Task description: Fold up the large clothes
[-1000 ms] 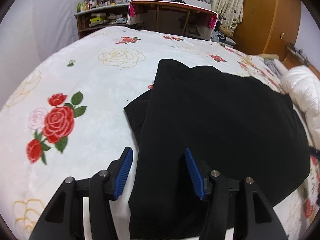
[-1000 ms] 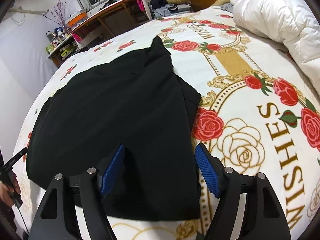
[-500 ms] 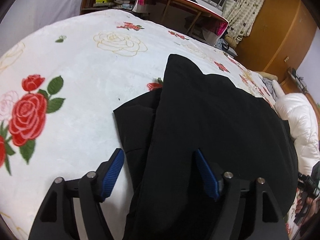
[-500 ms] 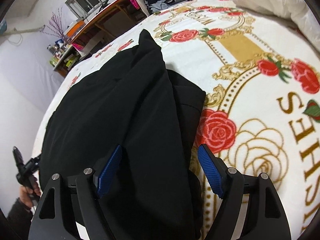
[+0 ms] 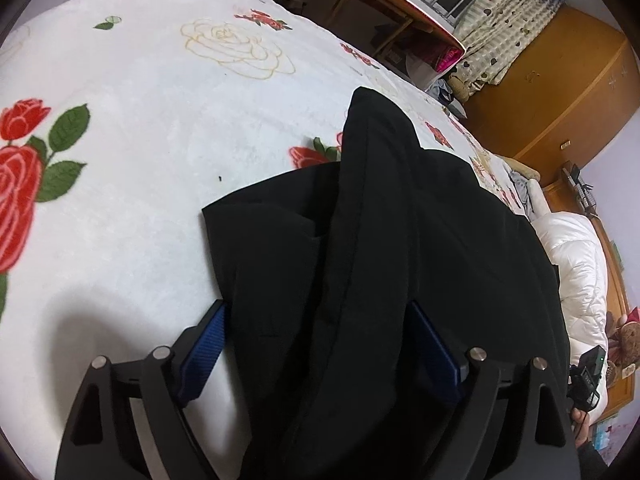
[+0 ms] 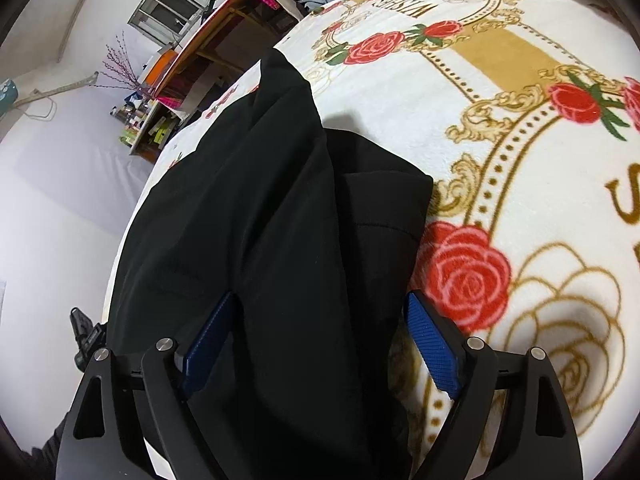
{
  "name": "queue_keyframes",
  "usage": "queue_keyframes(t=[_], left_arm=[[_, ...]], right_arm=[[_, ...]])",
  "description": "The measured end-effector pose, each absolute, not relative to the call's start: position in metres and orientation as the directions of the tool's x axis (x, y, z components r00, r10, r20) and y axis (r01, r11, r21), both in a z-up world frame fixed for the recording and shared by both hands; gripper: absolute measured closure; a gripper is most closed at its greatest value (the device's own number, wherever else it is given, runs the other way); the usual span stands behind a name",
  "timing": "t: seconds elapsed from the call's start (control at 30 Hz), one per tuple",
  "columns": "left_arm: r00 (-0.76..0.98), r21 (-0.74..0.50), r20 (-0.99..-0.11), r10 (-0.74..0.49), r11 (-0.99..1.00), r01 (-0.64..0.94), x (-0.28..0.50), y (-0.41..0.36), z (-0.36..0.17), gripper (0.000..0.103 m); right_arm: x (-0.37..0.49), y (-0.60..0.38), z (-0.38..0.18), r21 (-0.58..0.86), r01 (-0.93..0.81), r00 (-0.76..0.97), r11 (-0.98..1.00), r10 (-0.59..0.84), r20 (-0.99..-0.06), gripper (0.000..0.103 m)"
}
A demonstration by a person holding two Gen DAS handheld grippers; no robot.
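The black garment (image 5: 400, 260) I'm working on lies spread on the rose-print blanket (image 5: 160, 128), its sides folded inward in layers, one pointed corner reaching toward the far edge.

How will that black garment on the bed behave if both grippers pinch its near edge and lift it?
The black garment will probably drape and sag between the left gripper and right gripper; its folds already lie soft. Its stacked layers may slide apart, so a pinch could catch only the top one. On the plush blanket it would likely drag, not glide.
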State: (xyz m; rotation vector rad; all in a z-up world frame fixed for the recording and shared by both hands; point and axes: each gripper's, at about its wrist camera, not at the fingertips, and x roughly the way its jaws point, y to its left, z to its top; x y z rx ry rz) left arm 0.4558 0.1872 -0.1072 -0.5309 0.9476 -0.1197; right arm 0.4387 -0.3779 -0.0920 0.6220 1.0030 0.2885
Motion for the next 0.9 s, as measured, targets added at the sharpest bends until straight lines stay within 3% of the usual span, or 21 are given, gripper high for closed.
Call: queue_keyframes(t=[0.3, 0.4, 0.5, 0.77, 0.9], left_arm=[[0.581, -0.455, -0.759, -0.295, 0.878, -0.150, 0.467, 0.180, -0.110, 0.005], [0.576, -0.441, -0.768, -0.279, 0.884, -0.159, 0.469, 0.179, -0.109, 0.005], [0.574, -0.453, -0.766, -0.290, 0.877, -0.161, 0.469, 0.178, -0.109, 0.014], [0.589, -0.383, -0.774, -0.232, 0.912, -0.144, 0.463, 0.165, -0.095, 0.053], [0.583, -0.319, -0.791, -0.185, 0.938, -0.135, 0.462, 0.156, -0.080, 0.064]], right_arm=[[0.460, -0.373, -0.096, 0.616, 0.055, 0.489, 0.786, 0.517, -0.703, 0.016], [0.463, -0.368, -0.093, 0.610, 0.053, 0.493, 0.791, 0.510, -0.705, 0.025], [0.463, -0.362, -0.088, 0.606, 0.047, 0.500, 0.794, 0.506, -0.703, 0.039], [0.463, -0.350, -0.078, 0.569, 0.056, 0.499, 0.820, 0.471, -0.728, 0.060], [0.464, -0.342, -0.066, 0.516, 0.058, 0.493, 0.855, 0.425, -0.759, 0.067]])
